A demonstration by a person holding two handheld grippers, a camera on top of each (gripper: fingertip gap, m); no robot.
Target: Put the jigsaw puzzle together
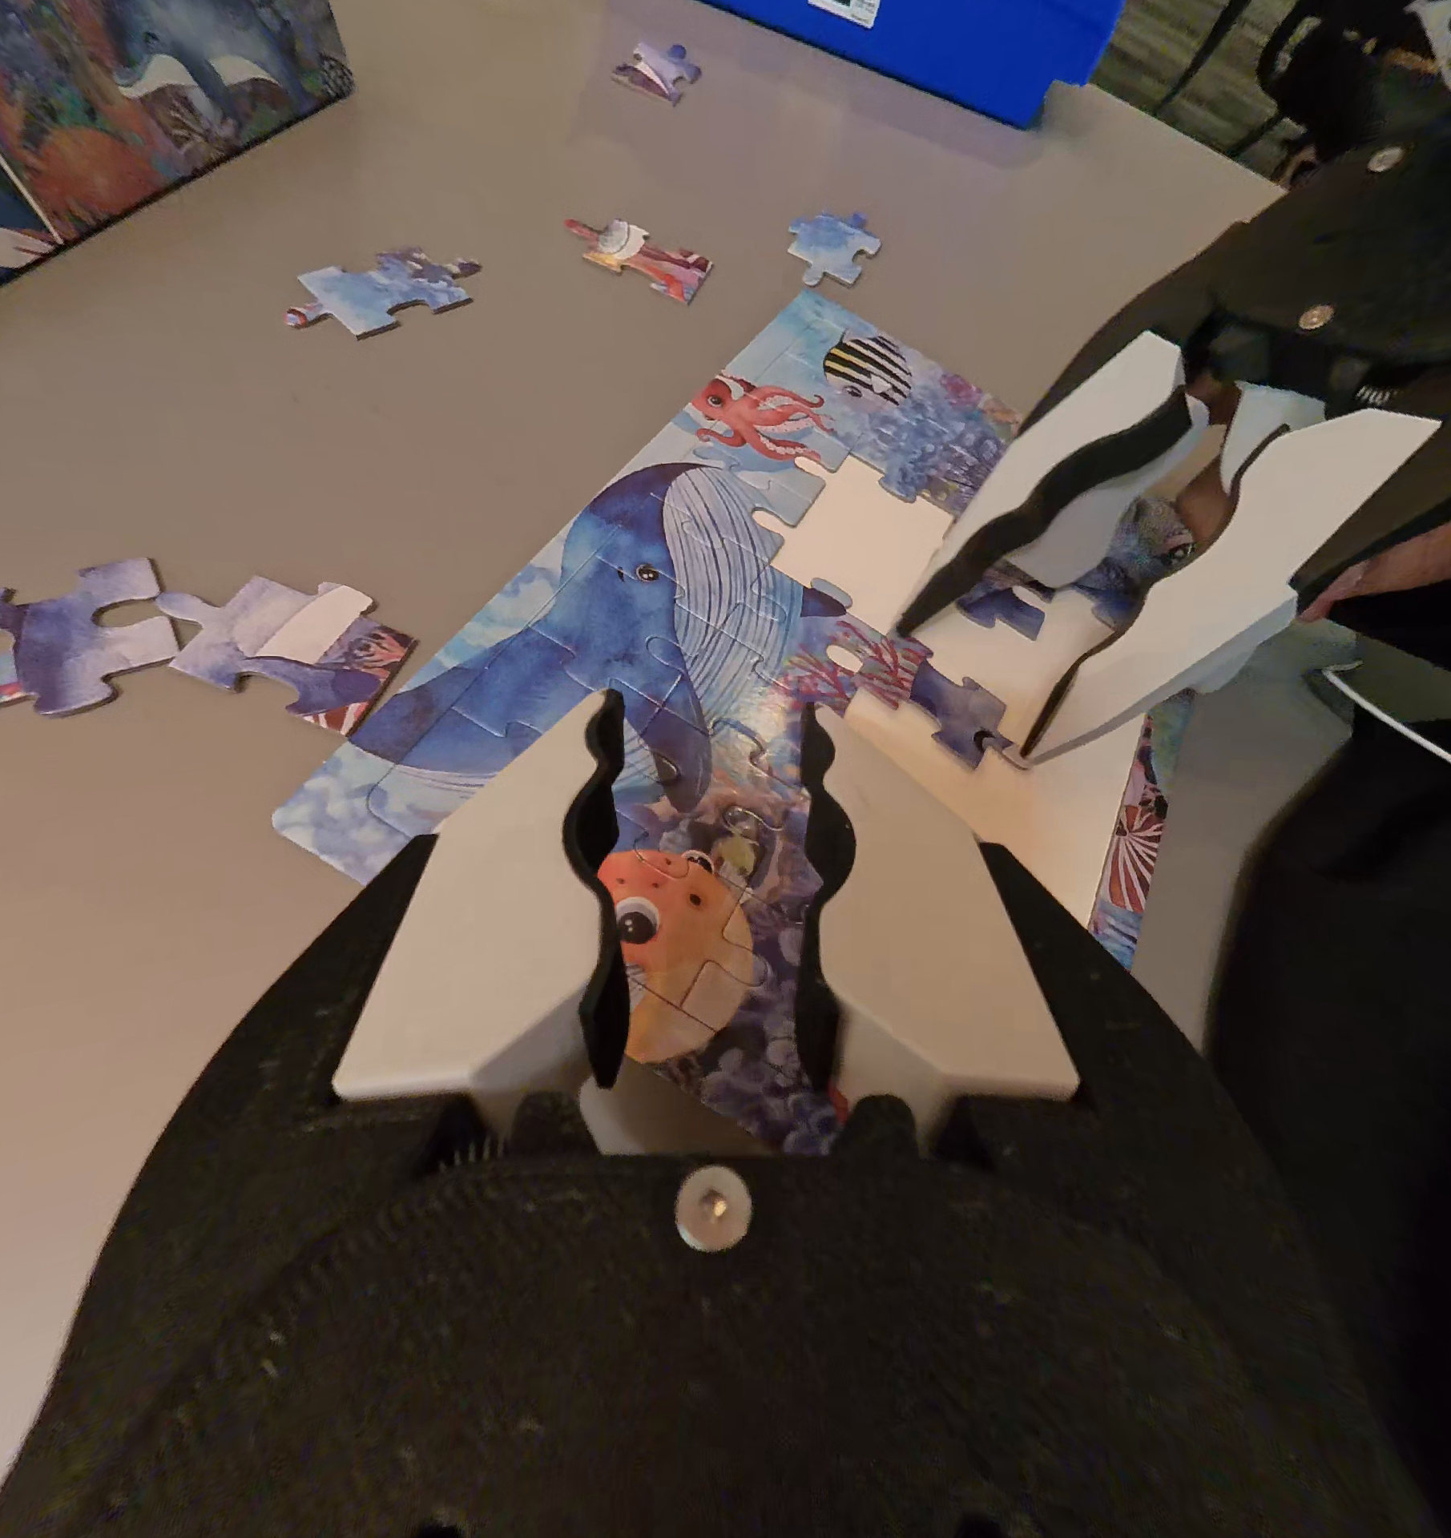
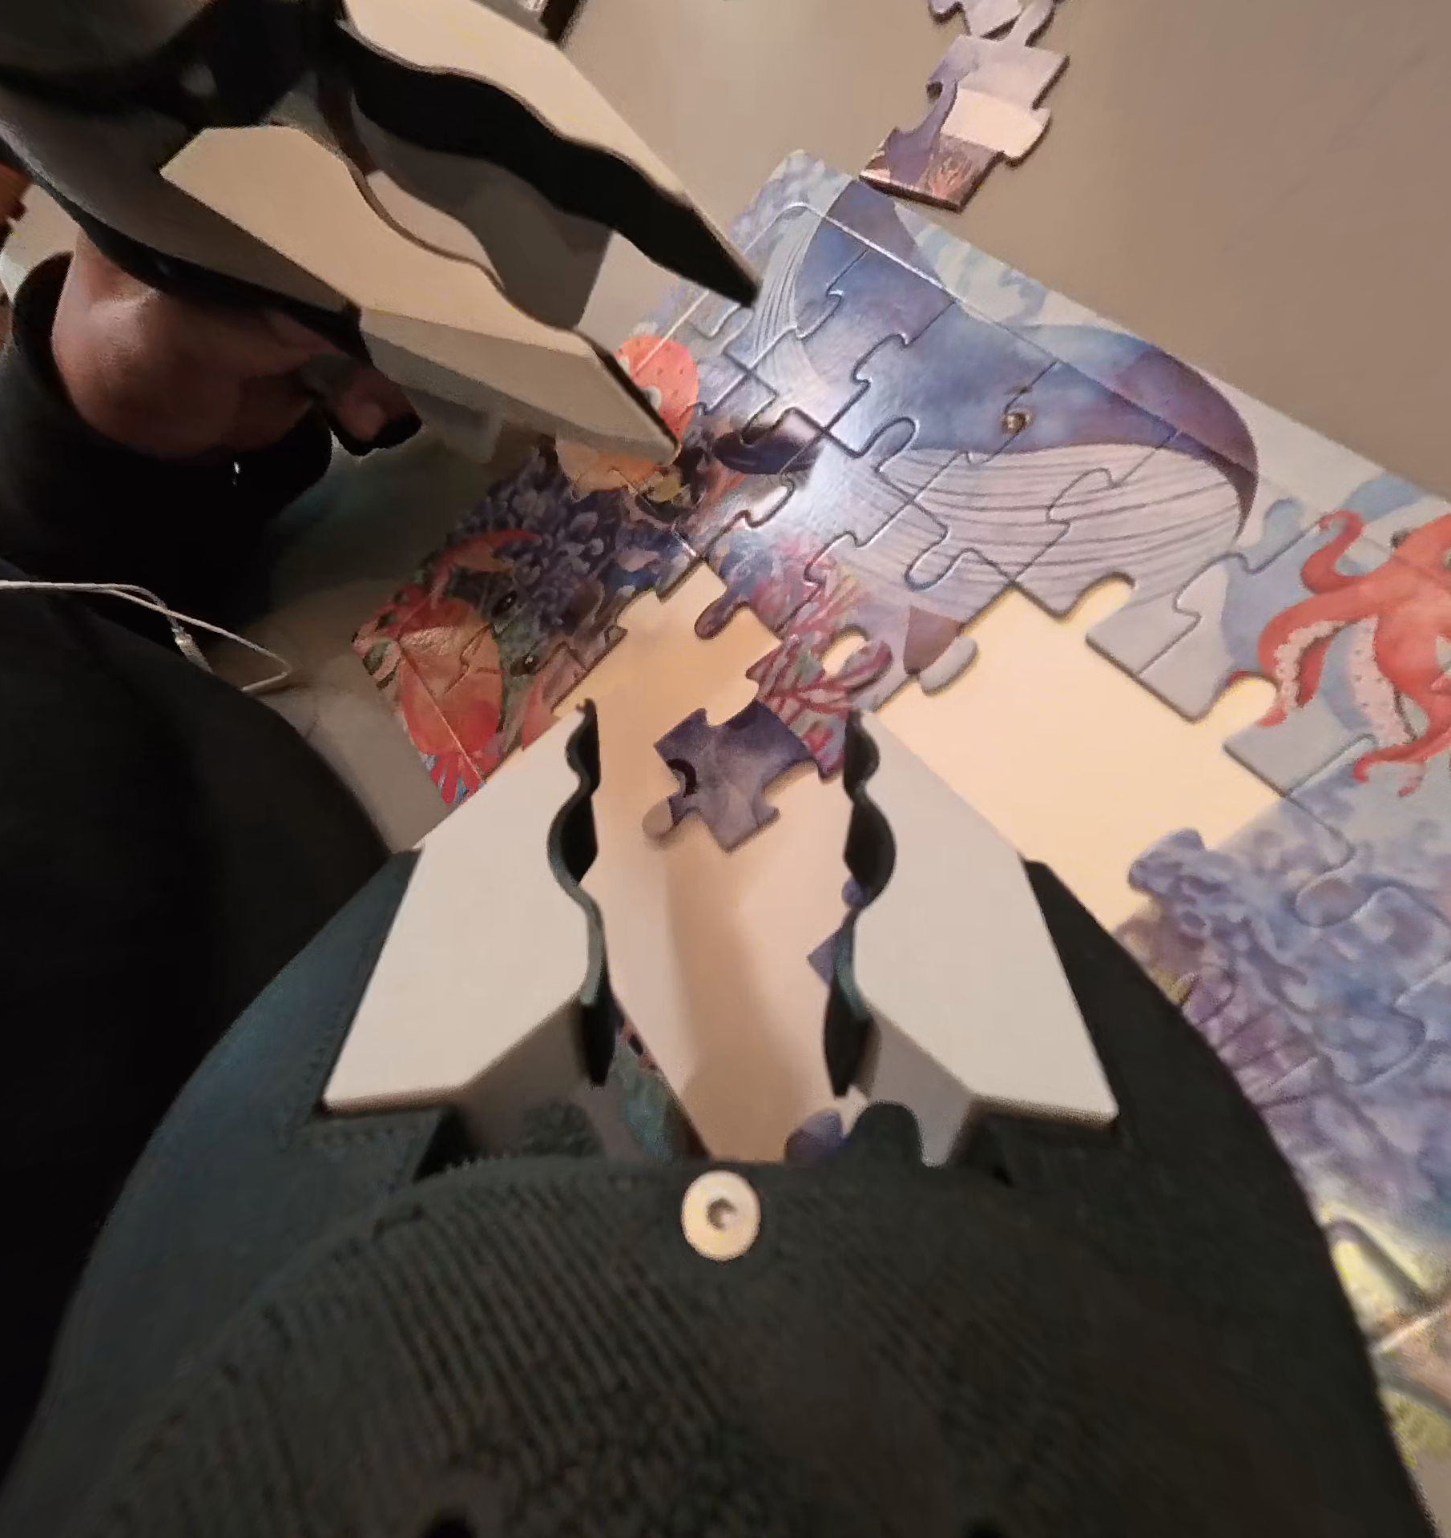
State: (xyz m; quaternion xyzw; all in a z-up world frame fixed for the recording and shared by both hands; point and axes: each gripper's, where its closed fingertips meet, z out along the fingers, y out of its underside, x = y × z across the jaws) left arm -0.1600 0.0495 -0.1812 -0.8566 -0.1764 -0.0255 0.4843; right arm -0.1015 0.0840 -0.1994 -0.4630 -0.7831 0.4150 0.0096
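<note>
The partly assembled sea-creature puzzle (image 1: 622, 599) lies flat on the table, with a whale, an octopus and an orange pufferfish; it also shows in the right wrist view (image 2: 996, 433). A bare gap (image 2: 1038, 707) opens in its middle. A purple piece with red coral (image 2: 730, 782) lies at the gap's edge against the assembled part, slightly askew; it also shows in the left wrist view (image 1: 946, 699). My right gripper (image 2: 722, 720) is open, its fingertips on either side of this piece. My left gripper (image 1: 713, 716) is open and empty, low over the pufferfish (image 1: 680, 940).
Several loose pieces lie on the grey table: two at the left (image 1: 289, 657), (image 1: 64, 641), and more farther back (image 1: 385, 287), (image 1: 643, 258), (image 1: 834, 245), (image 1: 655, 71). The puzzle box (image 1: 122, 108) stands at the back left, a blue container (image 1: 938, 42) at the back. The left gripper's tips are roughly 8 cm from the right gripper's. Between my left fingertips and the pufferfish (image 1: 680, 940) there is roughly 6 cm.
</note>
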